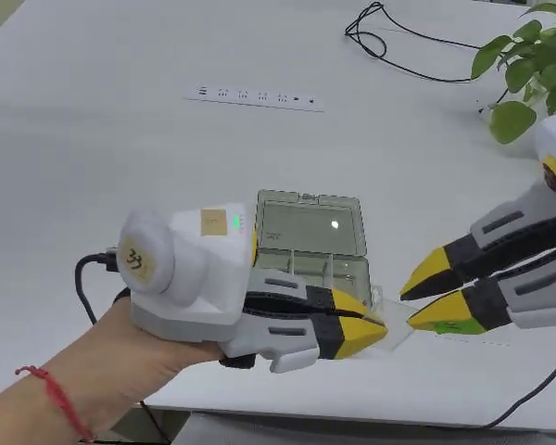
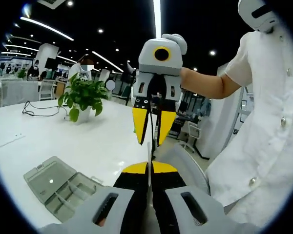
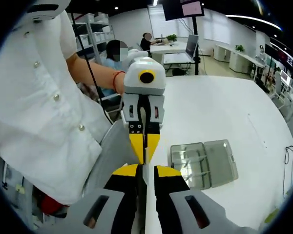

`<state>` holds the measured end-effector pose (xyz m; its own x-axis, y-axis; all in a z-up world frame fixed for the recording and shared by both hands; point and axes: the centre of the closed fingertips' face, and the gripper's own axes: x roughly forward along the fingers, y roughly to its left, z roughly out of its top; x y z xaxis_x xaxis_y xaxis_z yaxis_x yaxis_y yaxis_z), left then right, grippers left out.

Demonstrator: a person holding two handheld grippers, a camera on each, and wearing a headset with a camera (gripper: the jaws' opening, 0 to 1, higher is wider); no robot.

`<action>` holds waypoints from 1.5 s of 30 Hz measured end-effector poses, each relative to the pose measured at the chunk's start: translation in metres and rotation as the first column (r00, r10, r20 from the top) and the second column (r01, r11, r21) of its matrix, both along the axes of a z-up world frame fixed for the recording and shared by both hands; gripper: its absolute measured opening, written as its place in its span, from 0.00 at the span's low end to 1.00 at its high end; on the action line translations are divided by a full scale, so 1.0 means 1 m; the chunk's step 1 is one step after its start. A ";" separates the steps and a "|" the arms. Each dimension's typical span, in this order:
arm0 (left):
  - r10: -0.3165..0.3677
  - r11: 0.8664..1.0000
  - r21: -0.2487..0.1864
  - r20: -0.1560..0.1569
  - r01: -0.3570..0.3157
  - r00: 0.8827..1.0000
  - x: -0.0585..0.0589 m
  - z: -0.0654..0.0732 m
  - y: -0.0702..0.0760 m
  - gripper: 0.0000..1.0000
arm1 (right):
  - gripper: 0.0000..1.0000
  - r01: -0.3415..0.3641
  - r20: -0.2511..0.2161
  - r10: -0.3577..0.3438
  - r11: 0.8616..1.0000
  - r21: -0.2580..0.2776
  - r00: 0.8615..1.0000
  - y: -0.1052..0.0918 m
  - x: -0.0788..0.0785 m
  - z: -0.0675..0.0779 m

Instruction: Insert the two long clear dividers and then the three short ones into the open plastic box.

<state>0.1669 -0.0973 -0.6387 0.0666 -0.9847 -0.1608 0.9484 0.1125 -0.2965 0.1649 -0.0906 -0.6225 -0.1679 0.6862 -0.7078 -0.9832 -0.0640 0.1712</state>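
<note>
The open clear plastic box [image 1: 310, 243] lies on the white table, lid flat behind it, partitions visible inside; it also appears as box [image 2: 63, 187] and box [image 3: 202, 163]. My left gripper [image 1: 375, 326] points right, just in front of the box, and is shut on a thin clear divider [image 1: 396, 334] held edge-on above the table. The divider [image 2: 149, 155] runs as a fine line towards my right gripper [image 2: 151, 141], whose yellow jaws stand slightly apart on either side of its far end. In the right gripper view the divider [image 3: 145, 168] sits in the narrow gap of my right gripper [image 3: 145, 171].
A white power strip [image 1: 255, 95] lies at the back of the table. A black cable [image 1: 398, 42] loops at the back right beside a potted plant [image 1: 528, 65]. The table's front edge runs just below both grippers. A person in white stands close by.
</note>
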 end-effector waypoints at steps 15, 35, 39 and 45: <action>-0.029 0.999 -0.034 0.024 0.030 0.999 -0.007 0.007 -0.002 0.00 | 0.03 -0.052 -0.056 0.053 0.999 0.011 0.997 0.005 -0.010 -0.001; -0.013 1.000 -0.027 0.015 0.014 1.000 -0.008 0.003 0.000 0.00 | 0.03 -0.054 -0.056 0.055 0.998 0.010 0.997 0.007 -0.011 -0.005; -0.006 1.000 -0.026 0.008 0.006 1.000 -0.008 0.002 0.002 0.00 | 0.03 -0.055 -0.052 0.055 0.998 0.013 0.997 0.009 -0.011 -0.004; 0.007 1.000 -0.014 0.001 -0.007 1.000 -0.008 -0.001 0.005 0.00 | 0.02 -0.050 -0.048 0.051 0.999 0.019 0.998 0.009 -0.007 -0.003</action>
<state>0.1593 -0.0920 -0.6395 0.0733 -0.9865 -0.1465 0.9478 0.1146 -0.2975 0.1578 -0.0816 -0.6255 -0.2367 0.6885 -0.6855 -0.9691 -0.1170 0.2172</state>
